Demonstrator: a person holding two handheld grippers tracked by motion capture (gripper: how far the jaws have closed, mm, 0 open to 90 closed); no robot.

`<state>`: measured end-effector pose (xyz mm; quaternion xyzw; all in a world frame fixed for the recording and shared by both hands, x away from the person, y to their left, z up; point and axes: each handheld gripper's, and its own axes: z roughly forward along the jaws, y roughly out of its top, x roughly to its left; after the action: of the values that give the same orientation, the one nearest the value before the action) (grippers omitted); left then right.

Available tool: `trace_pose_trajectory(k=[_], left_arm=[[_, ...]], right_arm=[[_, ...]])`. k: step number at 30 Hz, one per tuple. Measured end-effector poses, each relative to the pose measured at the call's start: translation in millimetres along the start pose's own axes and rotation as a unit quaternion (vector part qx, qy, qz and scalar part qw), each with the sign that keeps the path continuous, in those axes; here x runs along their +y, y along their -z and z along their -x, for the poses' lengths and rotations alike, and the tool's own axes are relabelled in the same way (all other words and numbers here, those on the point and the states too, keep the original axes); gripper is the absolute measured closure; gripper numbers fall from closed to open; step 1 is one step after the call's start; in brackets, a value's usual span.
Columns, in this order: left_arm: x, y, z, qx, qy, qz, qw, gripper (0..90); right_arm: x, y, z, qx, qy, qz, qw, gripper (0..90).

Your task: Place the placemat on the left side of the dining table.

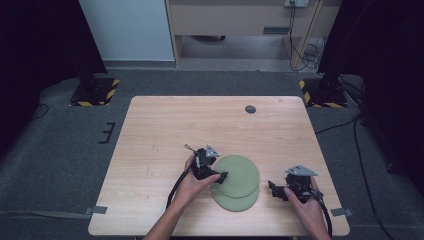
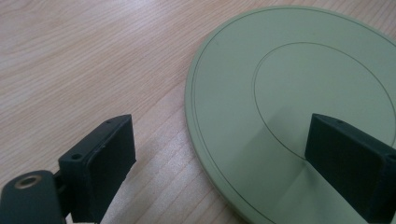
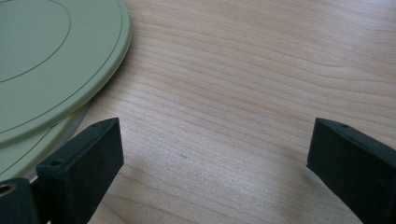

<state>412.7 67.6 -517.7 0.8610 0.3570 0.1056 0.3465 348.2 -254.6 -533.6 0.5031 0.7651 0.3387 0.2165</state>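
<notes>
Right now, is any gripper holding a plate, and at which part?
Nothing is held. The left gripper is open, its jaws astride the top plate's rim. The right gripper is open over bare table.

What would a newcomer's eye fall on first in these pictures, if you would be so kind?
Two pale green plates stacked off-centre near the front edge of the wooden table; the upper plate overhangs the lower plate. The left gripper stands open at the upper plate's left rim, one jaw over it and one over bare wood. The right gripper waits open on the table just right of the stack, touching nothing.
</notes>
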Motion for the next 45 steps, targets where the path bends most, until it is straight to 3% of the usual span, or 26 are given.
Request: trace_pose_trajectory(k=[8, 12, 20, 29, 36, 45], left_arm=[[0.0, -0.7, -2.3, -0.013, 0.007, -0.002, 0.9999, 14.5], [-0.9, -0.8, -6.5, -0.046, 0.026, -0.005, 0.9986, 22.8], [-2.6, -1.8, -11.7, -0.081, 0.043, -0.003, 0.9958, 31.8], [-1.1, -2.2, -11.5, -0.085, 0.042, -0.008, 0.9954, 33.8], [-0.6, -2.4, -10.8, -0.082, 0.041, -0.008, 0.9957, 33.0], [-0.2, -2.3, -10.3, -0.084, 0.040, -0.008, 0.9957, 34.5]], right_arm=[[-0.2, 0.2, 0.9, -0.001, 0.000, 0.002, 1.0000, 3.8], [-0.2, 0.7, 0.6, 0.000, -0.002, 0.002, 1.0000, 3.8], [-0.1, 0.9, 0.6, 0.001, -0.002, 0.003, 1.0000, 3.8], [1.8, 2.1, -2.3, 0.004, -0.002, 0.012, 0.9999, 3.9], [7.1, -3.7, -19.5, 0.016, 0.015, 0.017, 0.9996, 4.1], [7.9, -11.6, -30.0, 0.015, 0.029, 0.005, 0.9994, 4.6]])
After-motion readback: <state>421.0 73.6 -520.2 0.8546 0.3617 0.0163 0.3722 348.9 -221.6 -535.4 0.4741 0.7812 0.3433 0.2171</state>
